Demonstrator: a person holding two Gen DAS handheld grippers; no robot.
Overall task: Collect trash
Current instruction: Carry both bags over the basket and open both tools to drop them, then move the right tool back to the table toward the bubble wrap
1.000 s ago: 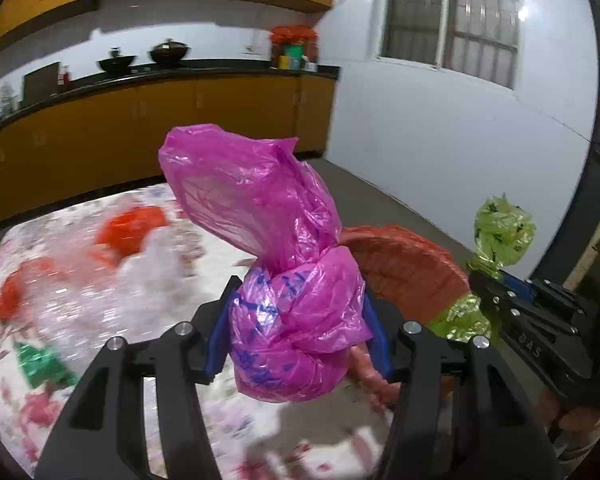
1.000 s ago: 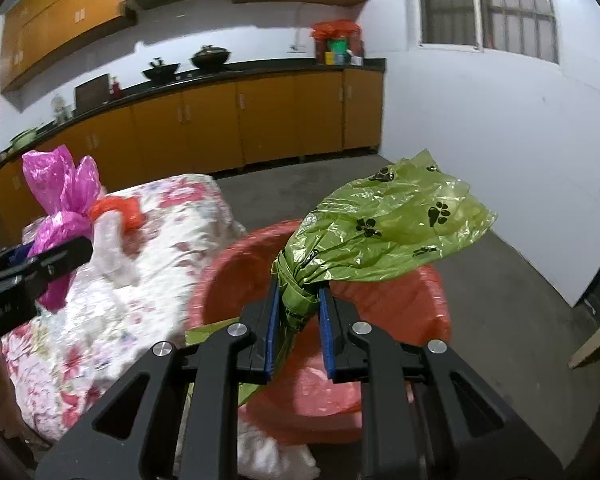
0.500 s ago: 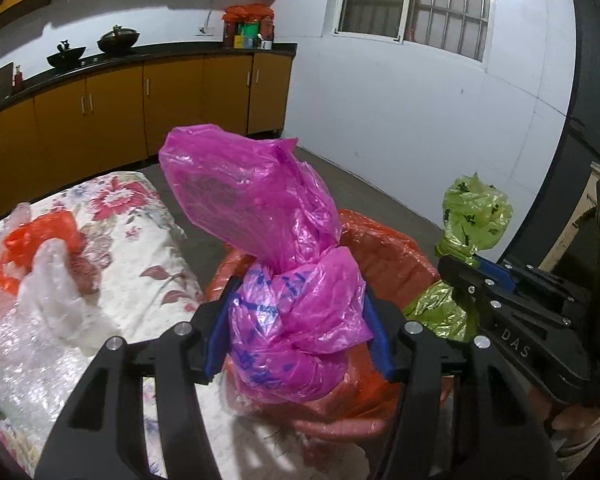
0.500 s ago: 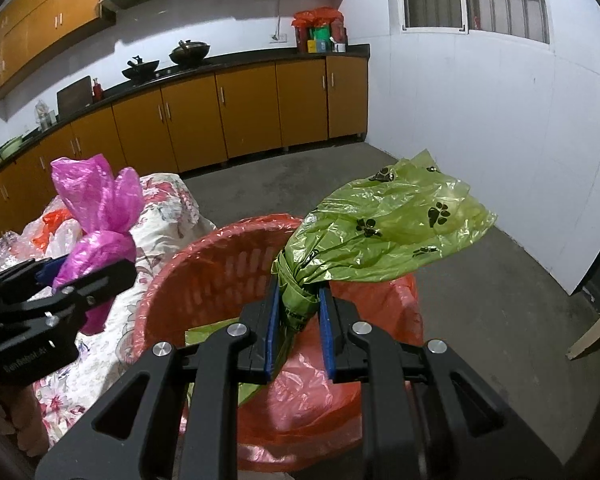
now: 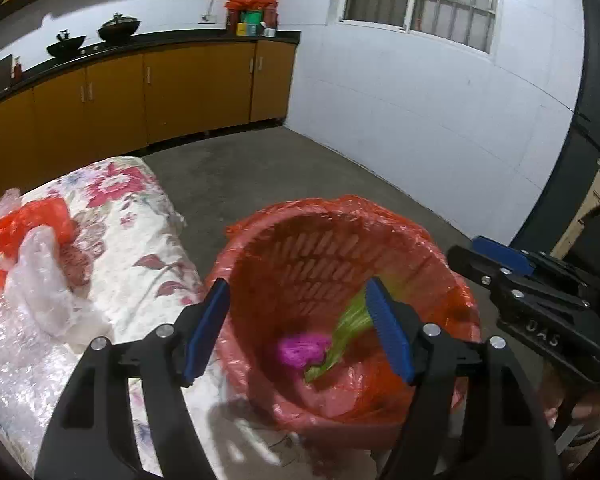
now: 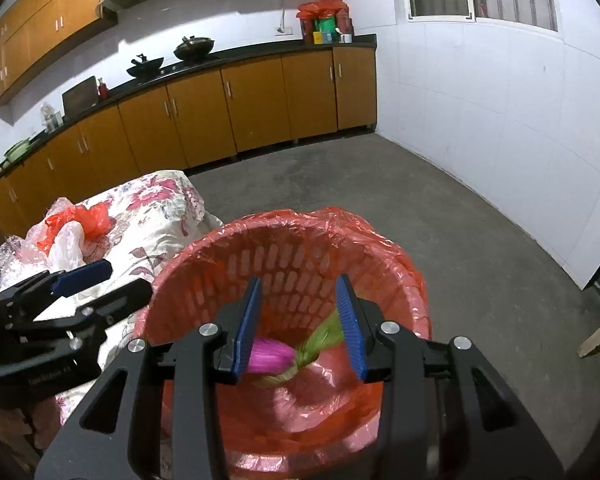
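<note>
since half a second ago both bags have left the jaws: the pink bag [image 5: 302,350] and green bag [image 5: 346,330] now show as motion-blurred streaks inside the bin [image 5: 260,240], a red slotted basket lined with a red bag, touching each other low down near its middle. the left hand-held gripper [image 5: 296,330] hangs over the bin's near rim with its blue pads wide apart and nothing between them. the right hand-held gripper [image 6: 298,322] is also spread open and empty, above the bin, with both bags seen through its gap. in the right view the left one sits at the left edge, beside the bin. just left of the bin is a counter [image 5: 140,240] under a floral cloth, carrying an orange bag [image 5: 32,220] and clear plastic [image 5: 48,296] touching it.
</note>
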